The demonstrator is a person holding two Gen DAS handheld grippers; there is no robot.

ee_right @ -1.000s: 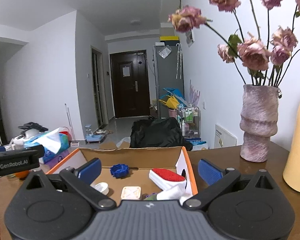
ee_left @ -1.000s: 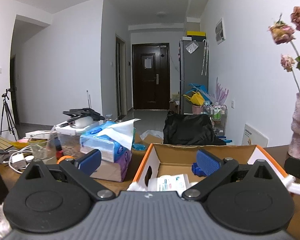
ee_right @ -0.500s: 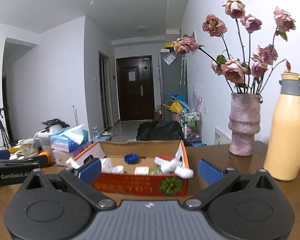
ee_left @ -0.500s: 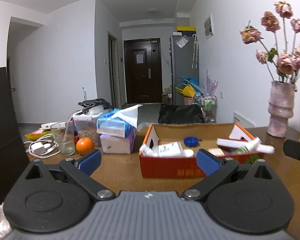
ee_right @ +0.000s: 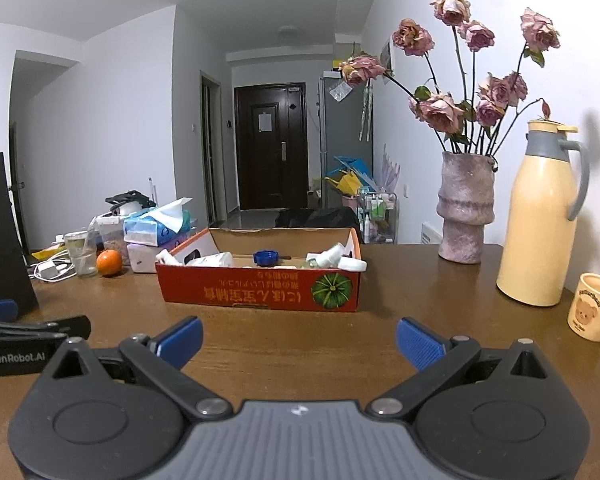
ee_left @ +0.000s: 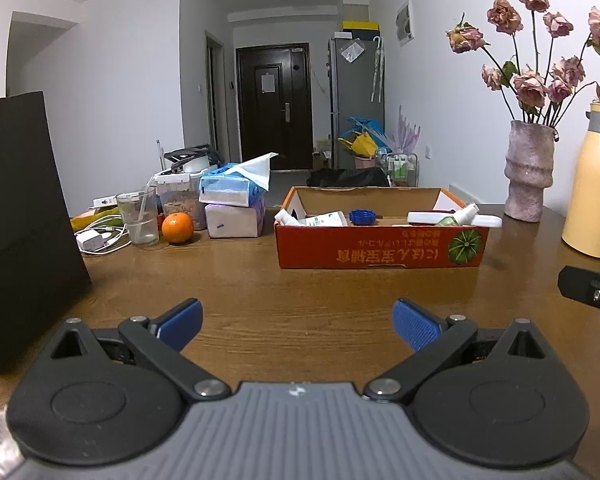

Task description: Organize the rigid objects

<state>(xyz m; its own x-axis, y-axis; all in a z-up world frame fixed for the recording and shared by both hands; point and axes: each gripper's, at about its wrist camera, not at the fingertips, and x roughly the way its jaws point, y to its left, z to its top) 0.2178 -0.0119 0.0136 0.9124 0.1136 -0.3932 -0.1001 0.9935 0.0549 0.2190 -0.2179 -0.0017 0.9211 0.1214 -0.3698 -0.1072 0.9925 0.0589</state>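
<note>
A shallow red cardboard box stands on the brown table, well ahead of both grippers. Inside it lie a blue cap, white bottles and a small spray bottle. My left gripper hangs open over bare wood, nothing between its blue pads. My right gripper is open too, low over the table in front of the box. Part of the right gripper shows at the right edge of the left wrist view, and the left gripper's side shows at the left of the right wrist view.
A black paper bag stands close on the left. Further back are an orange, a glass, chargers and tissue packs. On the right stand a vase of dried roses, a yellow thermos and a mug.
Both grippers have pulled back from over the box toward the near side of the table and dropped lower. The box now sits well ahead of them. Both stay open.
</note>
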